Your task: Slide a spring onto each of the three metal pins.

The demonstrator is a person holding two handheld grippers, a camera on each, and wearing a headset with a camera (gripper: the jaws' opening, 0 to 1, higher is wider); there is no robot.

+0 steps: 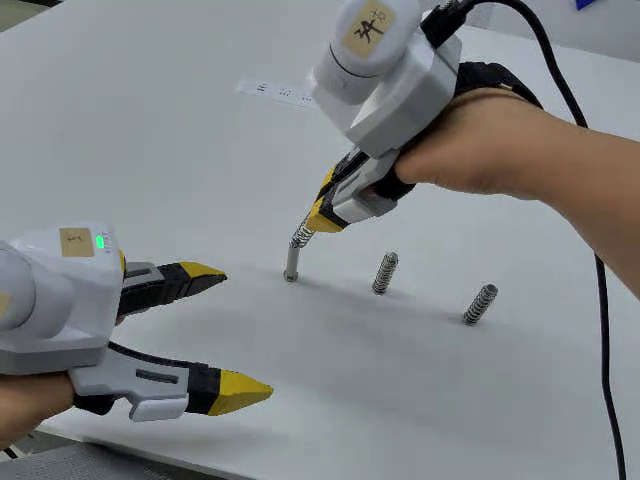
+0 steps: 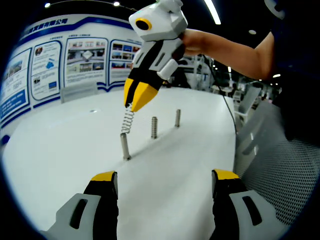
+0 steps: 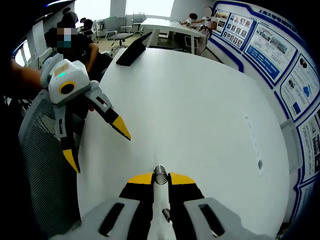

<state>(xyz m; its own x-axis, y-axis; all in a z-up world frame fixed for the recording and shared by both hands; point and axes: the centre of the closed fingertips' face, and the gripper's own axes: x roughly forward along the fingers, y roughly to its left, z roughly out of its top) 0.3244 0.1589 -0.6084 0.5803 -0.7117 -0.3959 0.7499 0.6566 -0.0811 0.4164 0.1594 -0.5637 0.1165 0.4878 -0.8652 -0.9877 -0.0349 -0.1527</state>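
Observation:
Three metal pins stand in a row on the white table. The left pin is bare on its lower part, and a spring sits tilted over its top. My right gripper is shut on the spring from above. The middle pin and the right pin each carry a spring. The left gripper view has the bare pin, the held spring and both sprung pins. My left gripper hangs open near the table's front left.
A small printed strip lies on the table behind the pins. A black cable runs from the right gripper along the person's arm. A dark slanted stand sits at the table's far end. Office chairs and people are beyond.

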